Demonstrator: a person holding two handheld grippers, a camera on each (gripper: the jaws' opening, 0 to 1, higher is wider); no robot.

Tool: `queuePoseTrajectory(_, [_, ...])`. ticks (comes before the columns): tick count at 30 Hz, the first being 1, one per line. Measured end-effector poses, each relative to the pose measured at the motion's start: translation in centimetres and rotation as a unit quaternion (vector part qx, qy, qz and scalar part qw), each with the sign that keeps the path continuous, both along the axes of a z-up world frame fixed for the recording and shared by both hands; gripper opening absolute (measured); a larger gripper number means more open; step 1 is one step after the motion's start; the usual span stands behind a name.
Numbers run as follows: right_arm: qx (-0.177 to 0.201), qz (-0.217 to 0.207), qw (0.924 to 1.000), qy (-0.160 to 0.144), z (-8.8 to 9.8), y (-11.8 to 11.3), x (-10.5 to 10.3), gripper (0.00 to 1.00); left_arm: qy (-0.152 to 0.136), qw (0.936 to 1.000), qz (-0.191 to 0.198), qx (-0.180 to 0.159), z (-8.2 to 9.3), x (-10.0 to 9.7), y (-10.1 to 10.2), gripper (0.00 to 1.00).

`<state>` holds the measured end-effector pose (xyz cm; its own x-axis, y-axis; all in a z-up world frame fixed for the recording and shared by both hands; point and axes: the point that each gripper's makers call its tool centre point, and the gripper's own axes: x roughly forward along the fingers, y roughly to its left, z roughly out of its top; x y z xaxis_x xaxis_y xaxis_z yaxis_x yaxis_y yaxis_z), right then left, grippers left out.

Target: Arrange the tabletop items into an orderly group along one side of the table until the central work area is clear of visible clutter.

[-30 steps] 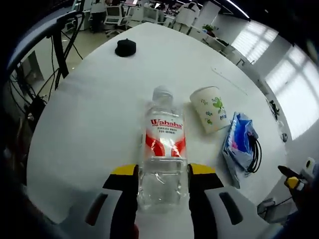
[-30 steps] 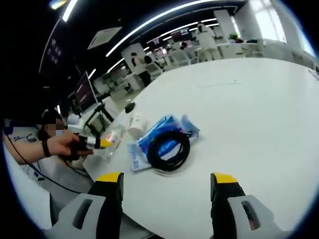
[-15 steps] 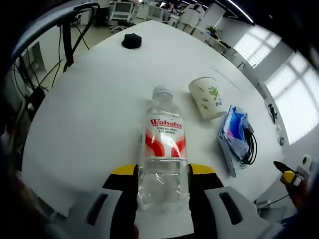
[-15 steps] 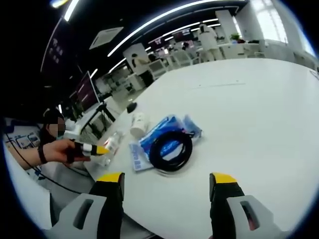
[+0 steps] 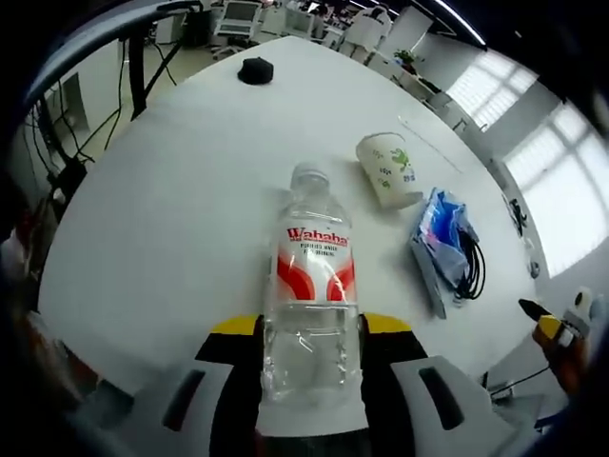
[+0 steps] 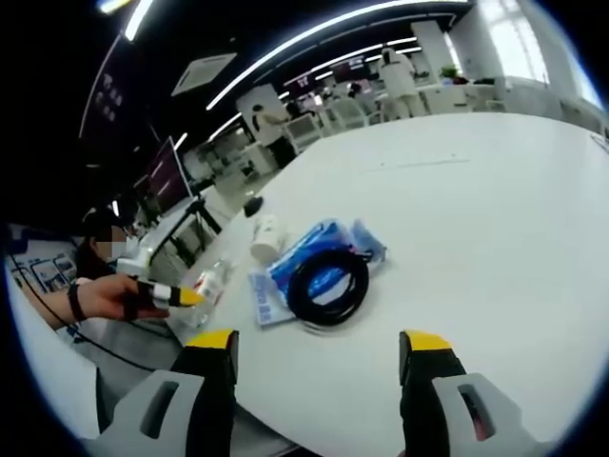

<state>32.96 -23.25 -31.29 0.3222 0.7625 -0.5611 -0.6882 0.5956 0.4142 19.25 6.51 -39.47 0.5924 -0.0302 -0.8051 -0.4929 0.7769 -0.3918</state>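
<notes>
Bottle (image 5: pixel 312 286) clamped low in your left gripper (image 5: pixel 309 354) | light, smooth, thin-walled plastic: squeeze gently, hold the lower body | right gripper (image 6: pixel 319 347) spread, holding nothing

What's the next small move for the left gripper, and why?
Probably set the water bottle down upright beside the paper cup. The left gripper is shut on it above the table, and the cup, blue packet and cable already line one side.
</notes>
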Motion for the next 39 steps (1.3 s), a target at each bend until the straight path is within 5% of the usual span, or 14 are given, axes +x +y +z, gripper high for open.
queuePoseTrajectory(13, [-0.001,-0.014,0.9999,0.001,-0.1,-1.7,-0.8,0.69,-0.005,0.9999,-0.008,0.009,0.6,1.6,1.0,0.40])
queuePoseTrajectory(31, [-0.003,-0.022,0.9997,-0.003,0.2,-2.8,-1.4,0.69,0.047,0.9967,-0.062,0.023,-0.9,3.7,1.7,0.45])
queuePoseTrajectory(39, [-0.006,-0.028,0.9996,-0.001,0.5,-3.3,-1.5,0.69,0.046,0.9950,-0.080,0.038,-1.0,4.7,1.9,0.47])
